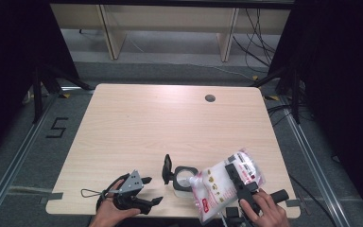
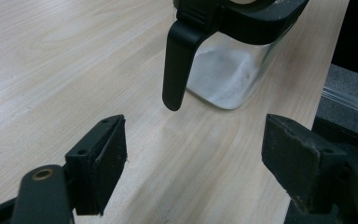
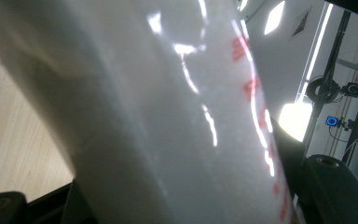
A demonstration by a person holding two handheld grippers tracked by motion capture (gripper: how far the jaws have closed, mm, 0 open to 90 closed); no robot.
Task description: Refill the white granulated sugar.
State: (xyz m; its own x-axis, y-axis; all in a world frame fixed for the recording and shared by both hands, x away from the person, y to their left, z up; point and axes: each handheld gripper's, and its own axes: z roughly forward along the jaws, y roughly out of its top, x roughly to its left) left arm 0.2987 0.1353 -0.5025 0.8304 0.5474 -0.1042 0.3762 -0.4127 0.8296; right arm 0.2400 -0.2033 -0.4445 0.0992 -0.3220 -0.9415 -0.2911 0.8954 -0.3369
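right hand-held gripper, near right of table: clamped across the middle of a bag of white powder, tilted so that one corner dips toward the jar. gripped at mid-body, presumably to leave the low corner free as a spout and to keep the weight under control during pouring. in the right gripper view, pale bag wall with red print pressed between the jaws, bulging past them, a sign of a firm squeeze.

jar: clear, square-sided, black rim, standing upright near the table's near edge, just left of the bag, hinged lid swung up and back on the left side, clear of the mouth. white contents low in the jar in the left gripper view, so filling judged barely begun. bag corner over or touching the rim; contact not resolvable.

left hand-held gripper, near left: jaws wide apart, holding nothing, pointed at the jar and a little short of it. black latch hanging down the jar's side straight ahead of the jaws. likely parked there to steady the jar or catch the lid should the pour nudge either. bare table on the far side.
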